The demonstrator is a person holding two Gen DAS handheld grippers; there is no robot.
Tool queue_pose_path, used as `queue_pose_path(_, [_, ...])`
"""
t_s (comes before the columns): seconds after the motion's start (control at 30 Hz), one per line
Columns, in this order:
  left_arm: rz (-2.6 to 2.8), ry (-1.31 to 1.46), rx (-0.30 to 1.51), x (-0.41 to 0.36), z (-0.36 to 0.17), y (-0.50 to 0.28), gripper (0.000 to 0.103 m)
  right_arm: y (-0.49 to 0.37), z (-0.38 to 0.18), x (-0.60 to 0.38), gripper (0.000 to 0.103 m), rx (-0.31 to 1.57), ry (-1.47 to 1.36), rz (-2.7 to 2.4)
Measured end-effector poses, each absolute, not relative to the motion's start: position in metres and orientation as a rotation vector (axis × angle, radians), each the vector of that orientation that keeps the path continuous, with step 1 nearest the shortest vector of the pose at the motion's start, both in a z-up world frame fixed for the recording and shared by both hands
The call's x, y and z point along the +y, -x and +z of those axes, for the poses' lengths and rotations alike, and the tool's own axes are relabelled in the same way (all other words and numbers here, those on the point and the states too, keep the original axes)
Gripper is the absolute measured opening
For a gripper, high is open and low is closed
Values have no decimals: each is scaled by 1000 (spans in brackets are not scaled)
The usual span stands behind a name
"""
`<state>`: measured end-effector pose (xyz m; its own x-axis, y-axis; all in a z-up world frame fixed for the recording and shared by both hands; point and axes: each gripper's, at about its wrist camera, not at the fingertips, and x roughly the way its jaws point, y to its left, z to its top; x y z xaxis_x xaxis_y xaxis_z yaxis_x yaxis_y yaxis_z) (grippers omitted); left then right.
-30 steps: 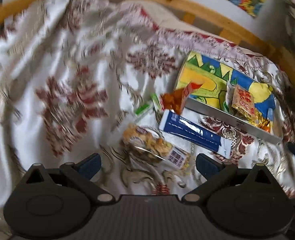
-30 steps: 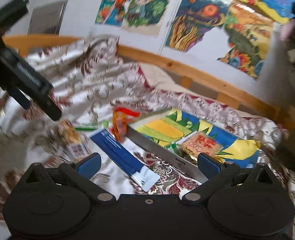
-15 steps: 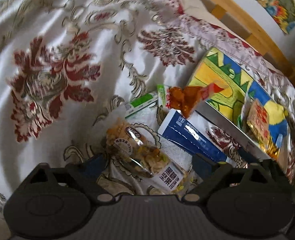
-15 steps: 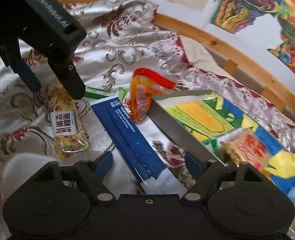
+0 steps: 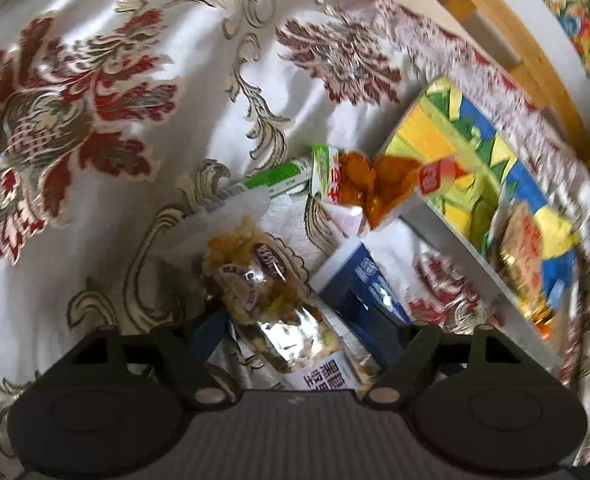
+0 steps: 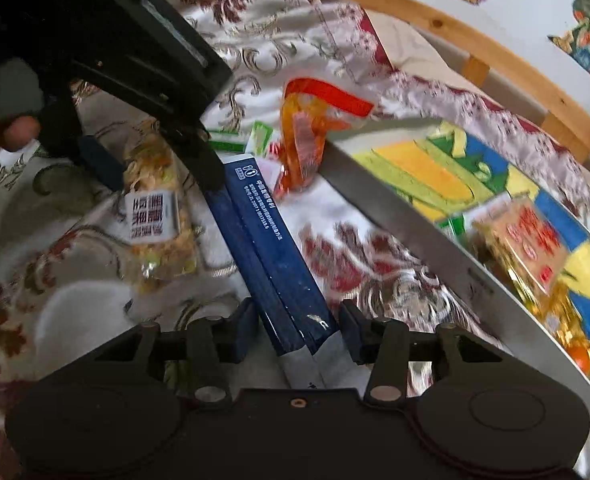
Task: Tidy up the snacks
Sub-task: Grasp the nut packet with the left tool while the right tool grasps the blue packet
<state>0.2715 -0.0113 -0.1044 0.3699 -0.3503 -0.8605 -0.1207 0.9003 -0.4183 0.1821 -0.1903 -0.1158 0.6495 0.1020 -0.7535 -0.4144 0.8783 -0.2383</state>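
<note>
A clear bag of nut mix [image 5: 271,300] lies on the flowered cloth between the fingers of my left gripper [image 5: 299,336]. Its jaws are closing and the pads do not press on the bag. The right wrist view shows that left gripper [image 6: 155,168] straddling the nut bag [image 6: 155,216]. A long dark blue pack [image 6: 279,248] lies between the fingers of my right gripper [image 6: 301,328], whose jaws are closing with the pads just off its sides. The blue pack [image 5: 359,288] sits beside the nut bag. An orange snack bag [image 5: 375,188] leans on the tray rim [image 5: 455,236].
The grey tray [image 6: 395,208] has a bright picture bottom and holds a gold and pink pack [image 6: 527,240]. A green and white stick pack [image 5: 271,180] lies behind the snacks. A wooden rail [image 6: 435,28] borders the cloth at the back. A hand [image 6: 15,132] holds the left gripper.
Both grippers have come down close over the snacks and their jaws have narrowed. The left now straddles the nut bag, the right the blue pack.
</note>
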Motion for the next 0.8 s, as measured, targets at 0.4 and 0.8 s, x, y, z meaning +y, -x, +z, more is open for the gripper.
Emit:
queue_pose_path(0.4, [-212,406,1196,-8,-92,-259,57,-138,-102,-210,42,971,222,132])
queue_pose_path(0.8, [-293,304,1152,-27,-97,-260,59,-143,-116,-209,49,906,228,193])
